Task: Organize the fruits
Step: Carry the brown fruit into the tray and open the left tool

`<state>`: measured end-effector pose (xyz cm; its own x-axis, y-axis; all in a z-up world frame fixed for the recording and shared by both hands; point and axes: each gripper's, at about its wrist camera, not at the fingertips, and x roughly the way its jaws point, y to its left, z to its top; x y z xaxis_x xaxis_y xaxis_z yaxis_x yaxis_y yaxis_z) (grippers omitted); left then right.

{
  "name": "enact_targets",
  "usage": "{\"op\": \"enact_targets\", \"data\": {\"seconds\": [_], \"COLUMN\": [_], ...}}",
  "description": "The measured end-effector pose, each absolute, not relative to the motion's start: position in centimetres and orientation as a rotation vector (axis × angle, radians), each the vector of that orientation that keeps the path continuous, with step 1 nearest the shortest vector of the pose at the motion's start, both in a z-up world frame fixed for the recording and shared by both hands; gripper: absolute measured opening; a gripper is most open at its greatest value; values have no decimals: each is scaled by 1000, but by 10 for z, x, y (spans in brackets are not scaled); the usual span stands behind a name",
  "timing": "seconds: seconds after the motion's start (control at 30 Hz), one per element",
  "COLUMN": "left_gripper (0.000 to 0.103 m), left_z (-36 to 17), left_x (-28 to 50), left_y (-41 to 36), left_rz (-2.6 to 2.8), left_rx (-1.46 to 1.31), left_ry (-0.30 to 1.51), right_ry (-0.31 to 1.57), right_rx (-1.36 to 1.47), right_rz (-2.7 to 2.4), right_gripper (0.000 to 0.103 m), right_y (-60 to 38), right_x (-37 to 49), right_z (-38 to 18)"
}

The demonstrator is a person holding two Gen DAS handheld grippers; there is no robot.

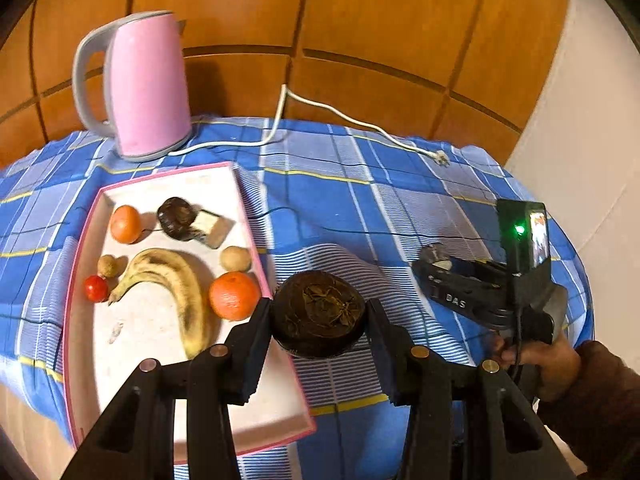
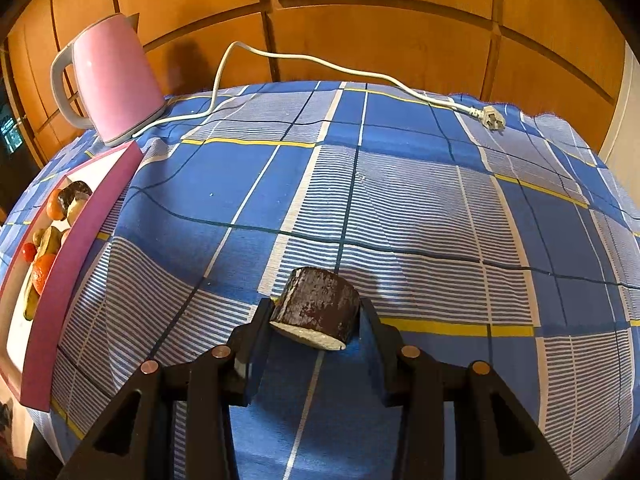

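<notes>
flanking the pink tray (image 1: 82, 248): pink kettle (image 1: 146, 84), loose white cord (image 1: 340, 118)

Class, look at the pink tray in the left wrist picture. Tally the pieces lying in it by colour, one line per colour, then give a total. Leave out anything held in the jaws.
In the pink tray:
Orange: 2
Red: 1
Yellow, the banana: 1
Tan, small and round: 2
Dark brown, with a cut pale face: 1
Total: 7

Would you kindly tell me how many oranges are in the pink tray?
2: one round orange at the pink tray's far corner, one beside its right rim, near the banana.
</notes>
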<state>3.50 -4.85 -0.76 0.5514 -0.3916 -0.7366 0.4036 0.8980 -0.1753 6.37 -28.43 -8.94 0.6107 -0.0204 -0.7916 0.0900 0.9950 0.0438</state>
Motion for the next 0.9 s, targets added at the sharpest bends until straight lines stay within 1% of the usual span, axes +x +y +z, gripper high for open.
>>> {"op": "enact_targets", "data": {"seconds": [0.57, 0.73, 0.9], "left_gripper": [47, 47, 47], "left_z": [-15, -5, 2], "left_x": [44, 52, 56], "left_y": [-29, 5, 66], "left_rz": [-427, -382, -245], "left_rx": [-42, -122, -199], "left_ry": [899, 888, 879], "right_ry": [868, 861, 854], "right_rx": [49, 48, 58], "right_rz": [-55, -58, -55], "right_gripper": [42, 42, 42], "right_y": [-283, -283, -284], "right_x": [60, 59, 58], "right_z": [-92, -92, -91]}}
